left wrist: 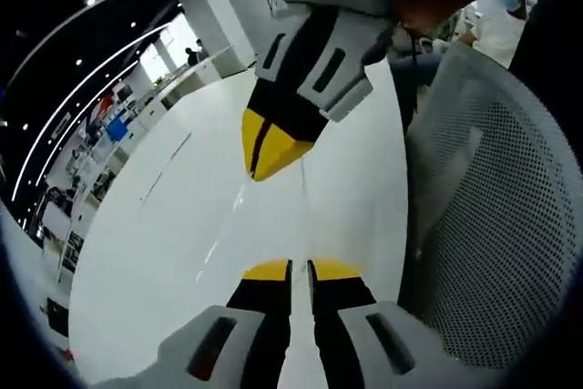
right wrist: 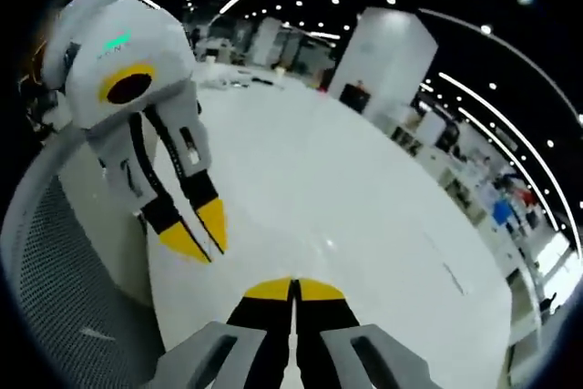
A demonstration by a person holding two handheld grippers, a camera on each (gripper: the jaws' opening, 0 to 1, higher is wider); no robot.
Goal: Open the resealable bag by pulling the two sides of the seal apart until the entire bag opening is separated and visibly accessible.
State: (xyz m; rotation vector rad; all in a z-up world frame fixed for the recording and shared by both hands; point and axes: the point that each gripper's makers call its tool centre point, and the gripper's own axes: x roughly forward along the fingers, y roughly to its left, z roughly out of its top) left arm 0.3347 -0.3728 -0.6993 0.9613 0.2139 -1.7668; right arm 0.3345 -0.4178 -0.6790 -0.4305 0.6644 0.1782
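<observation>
From my left gripper (left wrist: 301,268) the two yellow-tipped jaws rise side by side with only a thin dark slit between them, so I read them as closed, and I cannot make out anything caught between the tips. Just ahead of them the right gripper (left wrist: 267,154) comes down into the left gripper view, its own yellow tips pressed together to a point. Between the two tool tips faint pale streaks (left wrist: 228,225) run across the white table (left wrist: 146,252); they may be the clear bag, but I cannot tell, and I cannot place the bag with any certainty. To the right of my left tool stands a grey mesh chair back (left wrist: 496,198). In the right gripper view the right gripper (right wrist: 293,287) likewise shows its tips together, nothing visible in them, and the left gripper (right wrist: 200,234) hangs just ahead and to the left, tips nearly meeting above the white table (right wrist: 364,216). The mesh chair back (right wrist: 64,271) sits to the left of it. Beyond the table a white pillar (right wrist: 387,56) rises under rows of ceiling lights.
</observation>
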